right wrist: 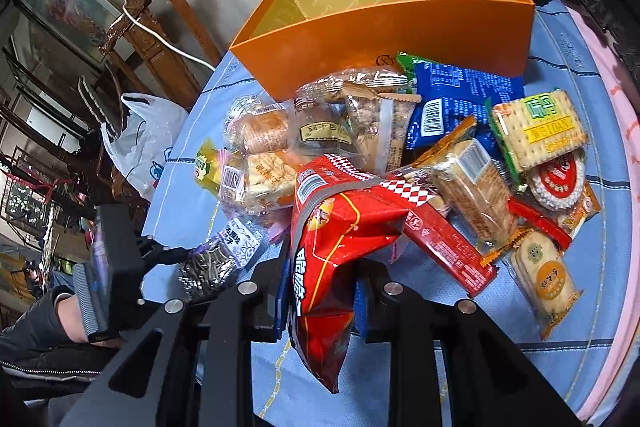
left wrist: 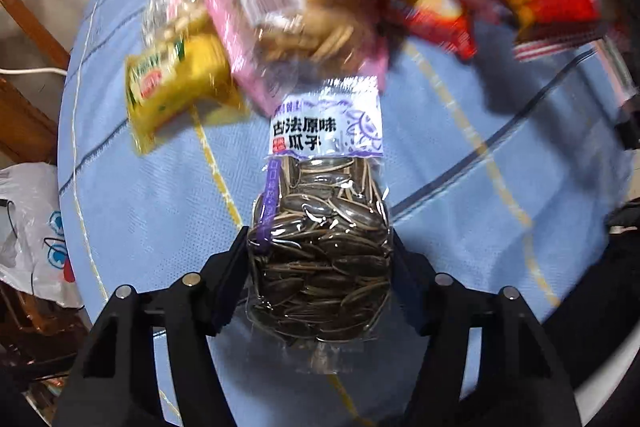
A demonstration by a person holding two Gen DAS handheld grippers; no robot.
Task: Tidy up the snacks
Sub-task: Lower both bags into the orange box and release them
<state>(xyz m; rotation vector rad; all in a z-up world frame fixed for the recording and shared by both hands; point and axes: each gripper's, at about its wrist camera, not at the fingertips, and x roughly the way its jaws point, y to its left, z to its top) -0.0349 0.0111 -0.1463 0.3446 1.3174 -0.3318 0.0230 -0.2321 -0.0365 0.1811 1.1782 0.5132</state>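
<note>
A clear bag of sunflower seeds (left wrist: 320, 251) with a white and purple label sits between the fingers of my left gripper (left wrist: 320, 263), whose pads press on both its sides. In the right wrist view the same seed bag (right wrist: 212, 263) hangs from the left gripper (right wrist: 176, 255) at the near left of the snack pile. My right gripper (right wrist: 324, 275) is shut on a crumpled red chip bag (right wrist: 340, 227), which droops over its fingers. An open orange box (right wrist: 384, 23) with a yellow lining stands behind the pile.
Several snack packs lie heaped on the blue tablecloth (right wrist: 560, 347): a blue pack (right wrist: 452, 95), green cracker pack (right wrist: 540, 131), bread packs (right wrist: 260, 131), yellow pack (left wrist: 176, 83). A white plastic bag (right wrist: 140, 143) and a wooden chair (right wrist: 160, 39) stand left of the table. A sleeve (right wrist: 44, 339) is at lower left.
</note>
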